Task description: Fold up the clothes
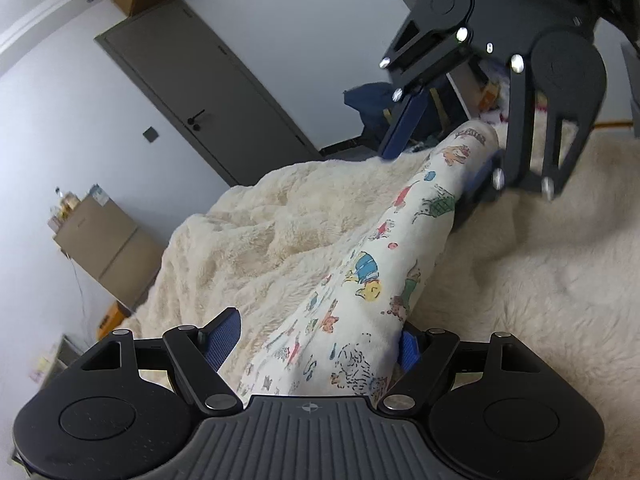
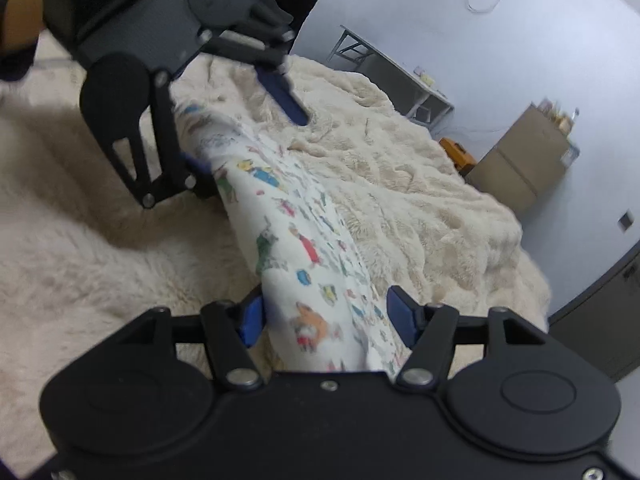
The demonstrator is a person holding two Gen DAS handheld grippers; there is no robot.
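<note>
A white garment (image 1: 368,264) printed with small coloured cartoon figures is stretched as a bunched band between my two grippers, above a fluffy cream blanket (image 1: 260,220). In the left wrist view my left gripper (image 1: 316,340) stands open. The cloth rests against its right pad (image 1: 408,348), and the left pad is clear of it. Opposite, my right gripper (image 1: 436,168) has the garment's far end over one finger, its other finger free. The right wrist view shows the garment (image 2: 296,240) between the open fingers of the right gripper (image 2: 326,320), with the left gripper (image 2: 248,142) facing it.
The blanket (image 2: 400,184) covers a bed. Beyond it stand a grey door (image 1: 200,92), stacked cardboard boxes (image 2: 516,168), a folding table (image 2: 392,68) and an orange object (image 2: 456,152) on the floor. A dark blue heap (image 1: 372,100) lies behind the right gripper.
</note>
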